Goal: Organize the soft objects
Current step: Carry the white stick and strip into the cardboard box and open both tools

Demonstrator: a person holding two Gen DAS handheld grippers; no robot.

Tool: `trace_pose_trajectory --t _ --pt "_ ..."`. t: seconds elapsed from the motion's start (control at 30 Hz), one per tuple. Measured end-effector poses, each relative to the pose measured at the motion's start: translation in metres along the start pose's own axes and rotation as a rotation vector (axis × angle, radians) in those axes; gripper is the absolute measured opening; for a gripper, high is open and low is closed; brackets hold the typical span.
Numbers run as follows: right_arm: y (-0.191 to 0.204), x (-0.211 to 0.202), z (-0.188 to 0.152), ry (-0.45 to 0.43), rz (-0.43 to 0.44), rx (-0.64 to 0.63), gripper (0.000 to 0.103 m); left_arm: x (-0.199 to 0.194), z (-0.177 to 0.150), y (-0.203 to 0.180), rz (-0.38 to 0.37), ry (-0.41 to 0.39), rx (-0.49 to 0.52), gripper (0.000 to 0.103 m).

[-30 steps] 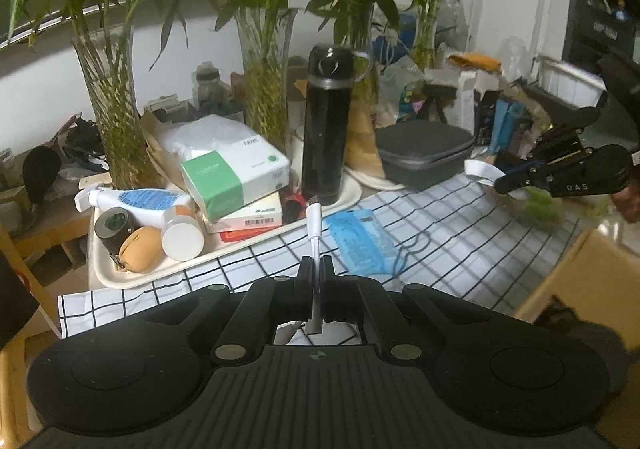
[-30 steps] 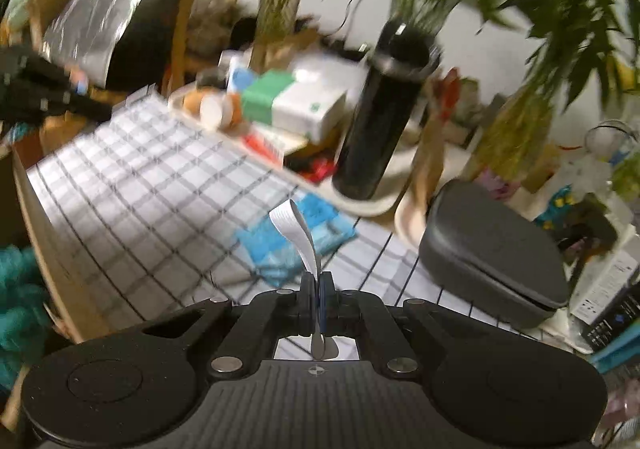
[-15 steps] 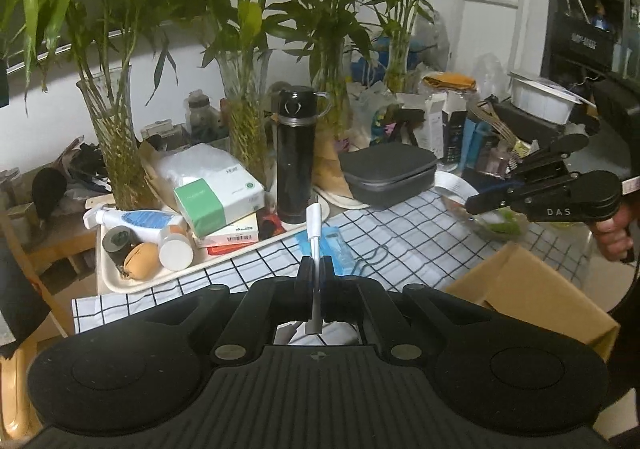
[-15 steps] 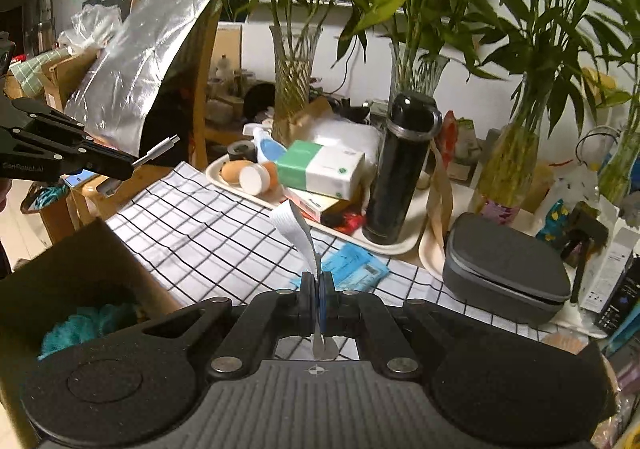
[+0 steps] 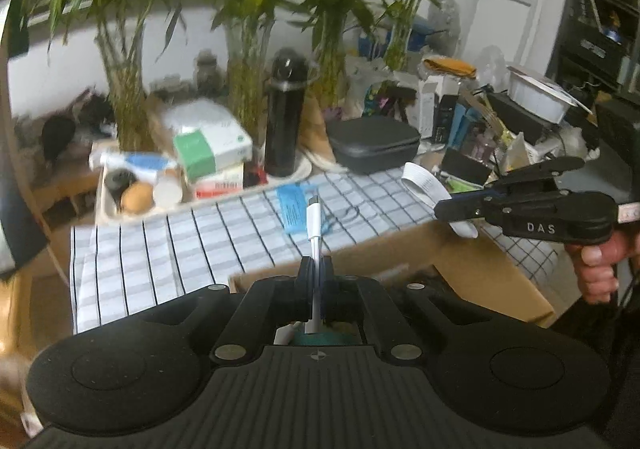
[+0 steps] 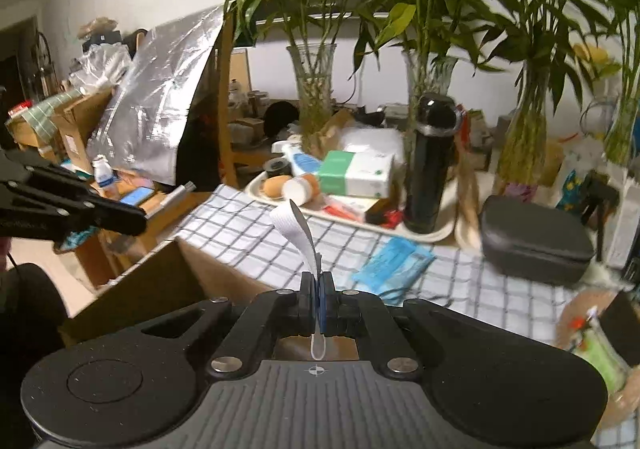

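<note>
Two grippers: both clamped tight, each pinching one end-piece of a white item.
Left gripper (image 5: 316,269): jaws fully closed on a white plug (image 5: 313,215) – a USB-type connector that stands upright above the fingertips, metal tip at the top.
Right gripper (image 6: 318,285): jaws fully closed on a white strap (image 6: 298,235), a flat ribbed band that rises from the fingertips and curls over to the left.
Link between plug and strap: cannot tell; neither view shows whether they belong to one item.
Box (image 5: 472,269): brown cardboard, open at the top, set against the near edge of the table; both grippers hang above it.
Box contents: teal soft material shows under the left gripper, partly hidden by the body of the tool.
Cloth (image 6: 248,233): white with a dark grid, covers the table.
Mask (image 6: 394,261): blue, lies flat on the cloth, near the far side of the box, apart from both grippers.
Tray (image 5: 105,205): beige, at the back left of the cloth – carries a green-and-white carton, a spray bottle and small jars.
Flask (image 5: 283,113): black, upright, just right of the tray's cartons.
Case (image 6: 536,239): grey, zipped, on the table to the right of the flask.
Background: bamboo stalks in glass vases.
</note>
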State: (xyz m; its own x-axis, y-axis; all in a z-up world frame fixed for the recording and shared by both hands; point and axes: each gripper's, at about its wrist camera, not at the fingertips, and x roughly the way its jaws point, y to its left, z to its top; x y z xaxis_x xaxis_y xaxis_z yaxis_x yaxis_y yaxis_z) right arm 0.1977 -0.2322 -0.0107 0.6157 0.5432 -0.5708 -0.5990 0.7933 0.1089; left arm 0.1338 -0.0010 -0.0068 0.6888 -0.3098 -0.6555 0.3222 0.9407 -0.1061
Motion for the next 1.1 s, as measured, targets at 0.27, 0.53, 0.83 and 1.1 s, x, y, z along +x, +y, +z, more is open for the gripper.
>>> trace_pose_trajectory --t 0.27,0.53,0.83,1.1 --pt "0.021 -0.003 -0.013 0.034 0.041 0.041 0.004 -0.002 -0.017 0.002 0.016 0.064 -0.096 0.025" --pt "0.028 -0.004 -0.021 0.057 0.052 0.098 0.004 -0.018 -0.027 0.010 0.080 0.037 -0.127 0.048" --pt "0.029 -0.004 -0.020 0.054 0.104 0.177 0.004 -0.027 -0.036 0.011 0.104 0.024 -0.114 0.048" --pt "0.043 0.011 -0.017 0.118 0.152 0.168 0.008 -0.029 -0.040 0.007 0.108 0.029 -0.091 0.048"
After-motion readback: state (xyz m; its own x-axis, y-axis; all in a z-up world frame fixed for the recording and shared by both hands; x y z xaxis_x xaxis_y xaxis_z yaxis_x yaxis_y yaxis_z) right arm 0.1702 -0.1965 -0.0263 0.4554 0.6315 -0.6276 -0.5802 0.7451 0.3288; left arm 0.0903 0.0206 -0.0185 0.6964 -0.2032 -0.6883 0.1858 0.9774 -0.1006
